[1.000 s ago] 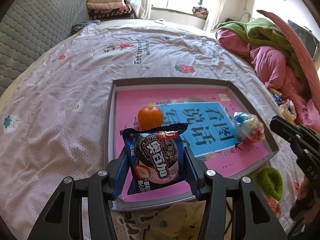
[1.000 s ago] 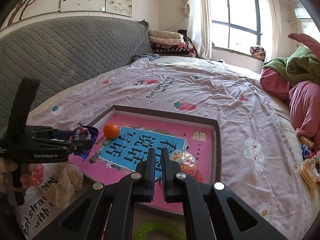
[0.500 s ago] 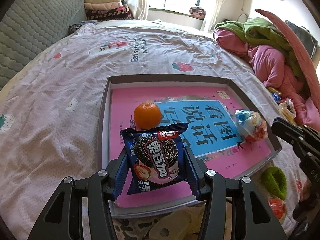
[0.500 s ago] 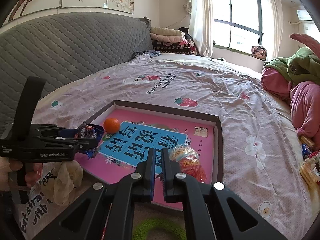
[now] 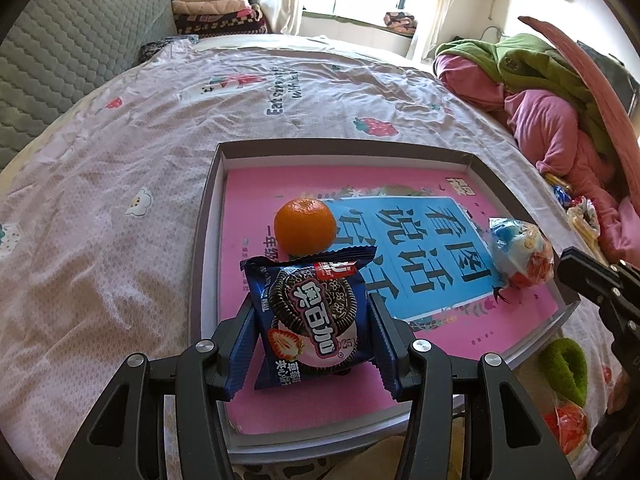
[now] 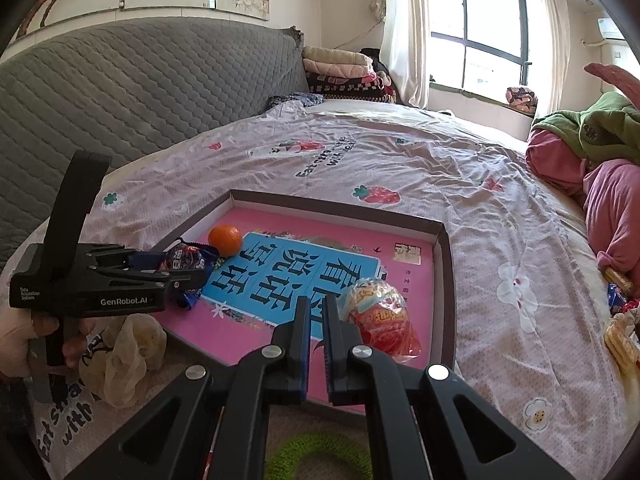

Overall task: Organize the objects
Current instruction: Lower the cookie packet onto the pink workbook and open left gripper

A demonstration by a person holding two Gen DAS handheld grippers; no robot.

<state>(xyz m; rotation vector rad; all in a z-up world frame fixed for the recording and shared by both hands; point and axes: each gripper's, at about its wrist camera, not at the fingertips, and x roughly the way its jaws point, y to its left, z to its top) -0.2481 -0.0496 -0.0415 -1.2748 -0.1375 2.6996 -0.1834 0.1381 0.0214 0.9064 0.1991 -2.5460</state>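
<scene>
One shallow grey-rimmed box tray (image 5: 208, 216) on the bedsheet (image 5: 100, 200), its floor covered by one pink book cover with a blue title panel (image 5: 420, 248).

In the tray, three items:
- One mandarin orange (image 5: 305, 225), on the tray floor near the left wall, just behind the packet.
- One blue sandwich-cookie packet (image 5: 310, 316), strawberry print, held upright over the tray's near left part, clamped at both sides between the fingers of the left gripper (image 5: 312, 332).
- One clear-wrapped snack with red and orange print (image 6: 380, 320), lying at the tray's right side near the wall.

Grippers, two: left gripper grasping the packet; right gripper (image 6: 316, 344) with fingers closed together and nothing between them, hovering at the tray's near edge, just beside the wrapped snack.

Outside the tray:
- One green fuzzy ring (image 5: 568, 368), at the near right corner.
- One crumpled cream plastic bag (image 6: 128, 352), at the near left corner.
- Several wrapped snacks (image 6: 620, 332) by the pile of pink and green clothing (image 5: 552, 92); count unclear.
- One stack of folded blankets (image 6: 340, 68) at the headboard (image 6: 140, 88).
</scene>
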